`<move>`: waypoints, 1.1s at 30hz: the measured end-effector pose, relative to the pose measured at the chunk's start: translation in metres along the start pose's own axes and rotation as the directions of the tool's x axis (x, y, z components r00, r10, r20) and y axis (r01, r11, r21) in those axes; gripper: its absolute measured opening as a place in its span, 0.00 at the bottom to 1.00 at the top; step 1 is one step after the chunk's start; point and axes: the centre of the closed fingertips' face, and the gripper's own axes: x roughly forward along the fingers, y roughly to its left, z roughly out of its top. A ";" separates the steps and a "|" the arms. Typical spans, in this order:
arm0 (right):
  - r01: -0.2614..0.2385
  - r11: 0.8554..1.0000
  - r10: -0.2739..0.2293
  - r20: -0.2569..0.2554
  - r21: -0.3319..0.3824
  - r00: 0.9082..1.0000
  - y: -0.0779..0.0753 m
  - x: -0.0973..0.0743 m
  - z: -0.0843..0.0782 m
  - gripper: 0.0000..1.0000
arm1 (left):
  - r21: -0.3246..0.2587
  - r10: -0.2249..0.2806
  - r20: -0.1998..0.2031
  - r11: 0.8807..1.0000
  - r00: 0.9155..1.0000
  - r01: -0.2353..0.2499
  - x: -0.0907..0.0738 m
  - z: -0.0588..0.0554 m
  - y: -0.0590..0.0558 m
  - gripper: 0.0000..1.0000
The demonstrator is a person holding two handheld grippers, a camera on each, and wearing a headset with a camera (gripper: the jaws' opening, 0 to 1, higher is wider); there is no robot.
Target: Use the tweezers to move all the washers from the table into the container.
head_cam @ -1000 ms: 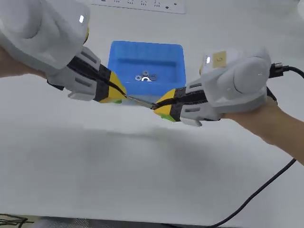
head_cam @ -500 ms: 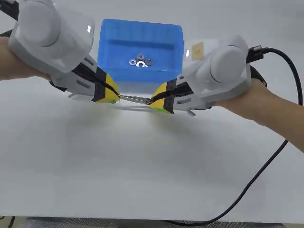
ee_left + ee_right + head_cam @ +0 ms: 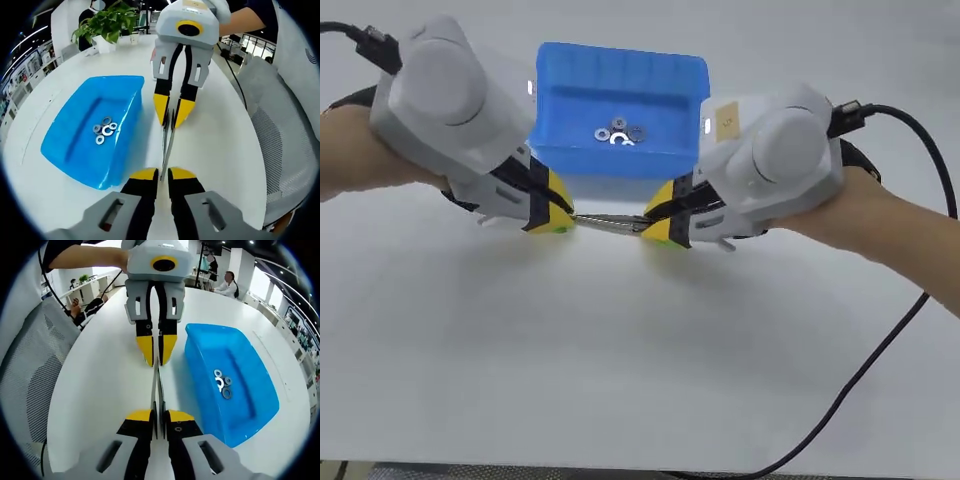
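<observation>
two grippers meeting tip to tip
left gripper [image 3: 558,210] and right gripper [image 3: 658,225] face each other, both clamped on the tweezers [image 3: 610,220]; left hand [image 3: 350,160] and right hand [image 3: 865,215] hold them.

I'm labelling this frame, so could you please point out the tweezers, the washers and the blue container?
tweezers [image 3: 167,147]: left gripper view, middle of the shaft.
washers [image 3: 618,136]: head view, centre of the cluster.
blue container [image 3: 610,162]: head view, its near wall.
</observation>
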 end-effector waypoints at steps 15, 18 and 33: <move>0.119 0.986 -0.132 0.109 0.114 0.985 -0.002 -0.042 0.012 0.22 | -0.273 0.037 0.143 0.962 0.989 0.003 -0.033 0.013 -0.016 0.22; 0.147 0.980 -0.171 0.192 0.133 0.966 0.002 -0.062 0.021 0.23 | -0.290 0.045 0.182 0.957 0.982 0.011 -0.044 0.018 -0.028 0.27; 0.311 0.930 -0.358 0.292 0.197 0.887 0.048 -0.138 0.021 0.48 | -0.158 0.194 0.200 0.974 0.960 -0.164 -0.081 0.039 -0.096 0.78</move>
